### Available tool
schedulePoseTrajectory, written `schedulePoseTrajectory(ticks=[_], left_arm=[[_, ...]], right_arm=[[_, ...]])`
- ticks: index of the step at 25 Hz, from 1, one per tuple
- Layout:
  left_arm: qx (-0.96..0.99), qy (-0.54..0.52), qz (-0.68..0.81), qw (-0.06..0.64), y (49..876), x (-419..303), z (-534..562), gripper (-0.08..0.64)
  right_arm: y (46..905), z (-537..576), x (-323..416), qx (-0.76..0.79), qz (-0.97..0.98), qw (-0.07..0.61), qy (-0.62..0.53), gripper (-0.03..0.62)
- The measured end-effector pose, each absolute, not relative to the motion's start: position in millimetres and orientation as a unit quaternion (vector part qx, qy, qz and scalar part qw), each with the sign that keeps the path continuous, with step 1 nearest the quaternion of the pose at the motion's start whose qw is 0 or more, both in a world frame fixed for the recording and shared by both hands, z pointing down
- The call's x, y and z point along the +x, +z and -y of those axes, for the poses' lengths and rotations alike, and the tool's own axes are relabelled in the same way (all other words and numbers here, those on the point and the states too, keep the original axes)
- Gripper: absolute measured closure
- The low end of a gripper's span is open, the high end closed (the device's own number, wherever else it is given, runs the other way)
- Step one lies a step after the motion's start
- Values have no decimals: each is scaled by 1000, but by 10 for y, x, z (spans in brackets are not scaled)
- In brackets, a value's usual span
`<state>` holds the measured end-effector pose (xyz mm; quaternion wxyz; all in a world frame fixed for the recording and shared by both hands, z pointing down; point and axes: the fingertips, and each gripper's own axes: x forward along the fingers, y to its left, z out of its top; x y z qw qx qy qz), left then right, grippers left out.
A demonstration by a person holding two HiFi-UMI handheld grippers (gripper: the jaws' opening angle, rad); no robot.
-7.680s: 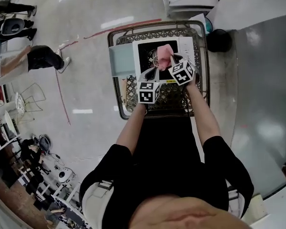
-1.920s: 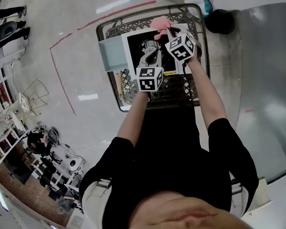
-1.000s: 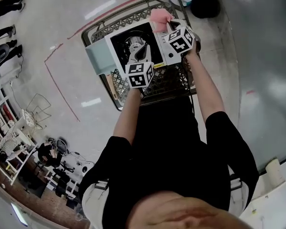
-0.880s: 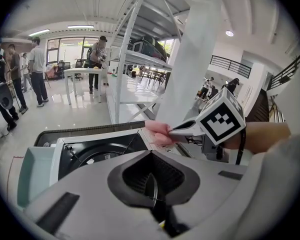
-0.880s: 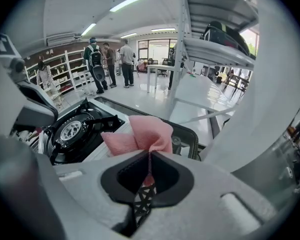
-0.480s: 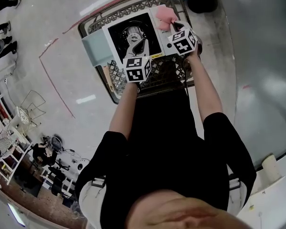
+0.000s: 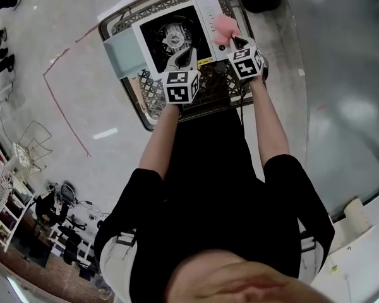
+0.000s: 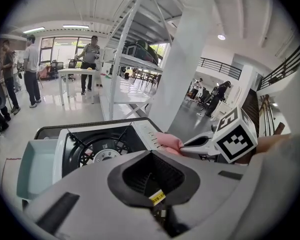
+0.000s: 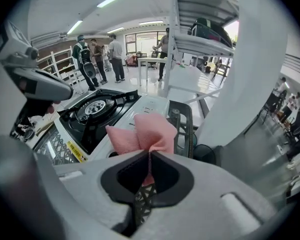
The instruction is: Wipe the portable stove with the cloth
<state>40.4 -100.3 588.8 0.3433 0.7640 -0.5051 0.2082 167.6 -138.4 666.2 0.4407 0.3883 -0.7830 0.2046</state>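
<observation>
— Where's the cloth?

— Clamped in my right gripper [image 7: 232,41]. The jaws pinch the pink cloth [image 9: 145,129], which bunches out just ahead of them. Half a second ago it sat at the far corner of the portable stove [image 7: 158,24]. Now I've drawn it nearer along the white control strip [image 7: 208,17], with the burner well to its left.

— And your other gripper?

— My left gripper [image 7: 184,59] has its jaws together on nothing, tips over the stove's near edge. I can't tell whether they touch. The stove lies ahead of both, in the wire basket [image 7: 208,90].

— So the wiping?

— Under way, I judge. Seconds ago the cloth was over the burner well, and now it's on the strip.
</observation>
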Motion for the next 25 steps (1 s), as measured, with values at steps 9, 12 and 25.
schedulePoseTrajectory(ticks=[9, 12, 25], left_arm=[[777, 193, 492, 341, 5793, 336, 645, 561], [782, 186, 494, 331, 5709, 279, 564, 561], [777, 123, 563, 255, 4781, -450, 355, 561]], right_arm=[[6632, 865, 1735, 424, 757, 445, 224, 581], [6509, 815, 1797, 463, 747, 426, 213, 581], [4760, 652, 976, 506, 819, 249, 106, 583]])
